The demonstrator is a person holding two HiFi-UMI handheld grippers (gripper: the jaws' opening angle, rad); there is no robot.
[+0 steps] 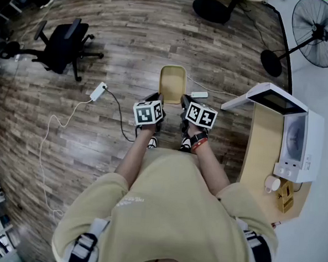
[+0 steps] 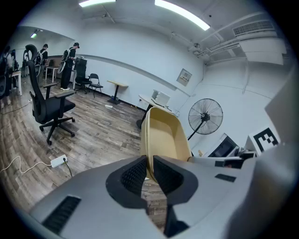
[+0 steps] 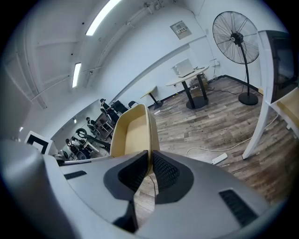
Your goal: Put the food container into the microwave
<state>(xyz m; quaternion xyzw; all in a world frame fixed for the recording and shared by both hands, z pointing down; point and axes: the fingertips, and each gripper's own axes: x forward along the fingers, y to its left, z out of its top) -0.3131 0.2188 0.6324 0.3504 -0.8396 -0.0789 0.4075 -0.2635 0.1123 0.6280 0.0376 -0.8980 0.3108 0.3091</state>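
A beige, empty food container (image 1: 172, 83) is held out in front of me above the wood floor. My left gripper (image 1: 156, 101) is shut on its left rim, and my right gripper (image 1: 182, 103) is shut on its right rim. In the left gripper view the container (image 2: 163, 137) rises between the ribbed pads of the left gripper (image 2: 149, 169). In the right gripper view the container (image 3: 133, 133) is pinched the same way by the right gripper (image 3: 149, 164). The white microwave (image 1: 299, 144) stands on a wooden counter at the right, its door (image 1: 271, 99) swung open.
The wooden counter (image 1: 265, 156) also bears a white cup (image 1: 271, 184). A pedestal fan (image 1: 317, 26) stands at the far right. A black office chair (image 1: 61, 46) is at the left. A white power strip (image 1: 98, 91) and cables lie on the floor.
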